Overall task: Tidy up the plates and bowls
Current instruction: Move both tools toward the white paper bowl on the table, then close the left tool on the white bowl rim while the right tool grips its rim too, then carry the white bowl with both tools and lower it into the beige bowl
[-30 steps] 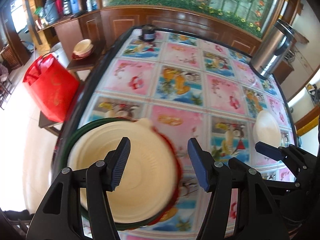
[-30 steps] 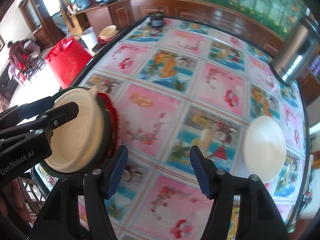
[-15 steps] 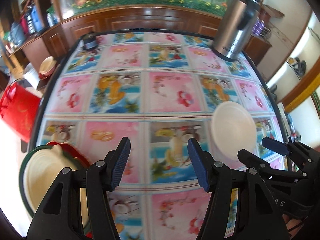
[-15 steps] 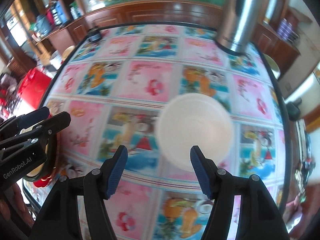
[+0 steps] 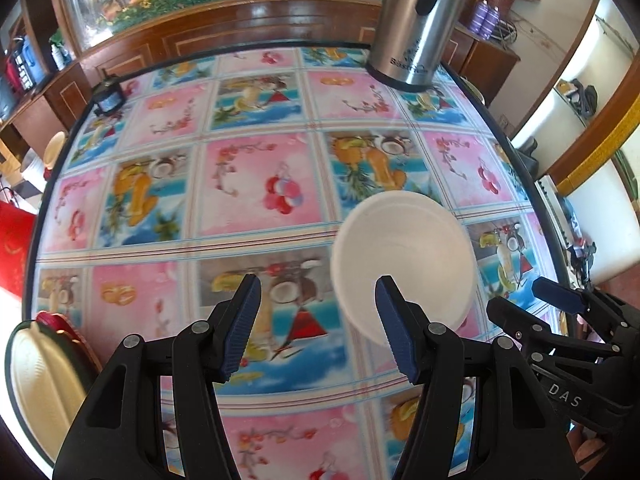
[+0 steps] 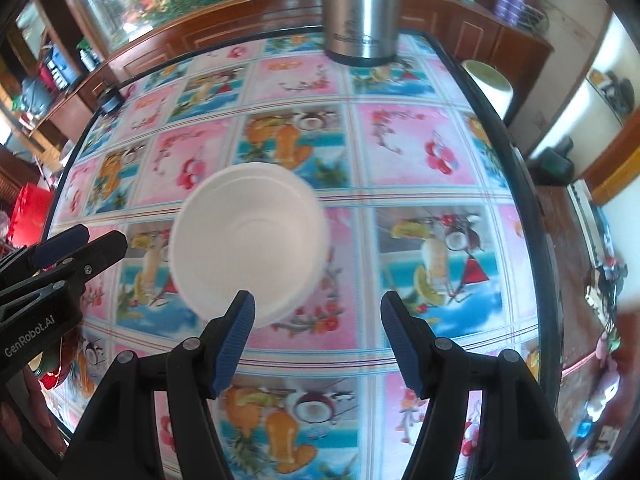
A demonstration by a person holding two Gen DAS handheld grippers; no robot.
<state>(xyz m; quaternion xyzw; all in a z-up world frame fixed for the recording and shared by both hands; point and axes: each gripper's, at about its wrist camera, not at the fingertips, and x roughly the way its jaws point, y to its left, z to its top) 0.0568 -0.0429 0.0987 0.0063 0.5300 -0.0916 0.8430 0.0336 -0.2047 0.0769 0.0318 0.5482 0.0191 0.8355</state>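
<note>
A white bowl (image 5: 404,256) sits upright on the patterned tablecloth, right of centre; it also shows in the right wrist view (image 6: 248,244). A stack of a cream plate (image 5: 36,380) on green and red plates lies at the table's near left edge. My left gripper (image 5: 316,332) is open and empty, its right finger overlapping the bowl's near rim. My right gripper (image 6: 316,332) is open and empty, its left finger at the bowl's near rim. Each gripper shows in the other's view: the right one (image 5: 560,312), the left one (image 6: 68,252).
A tall steel thermos (image 5: 416,20) stands at the table's far right; it also shows in the right wrist view (image 6: 360,8). A small dark jar (image 5: 108,96) sits at the far left corner. A red bag (image 5: 12,248) stands beside the table on the left. A wooden cabinet runs behind.
Both grippers swung right, away from the plate stack and towards the white bowl. The bowl now sits close in front of both. Both stayed open.
</note>
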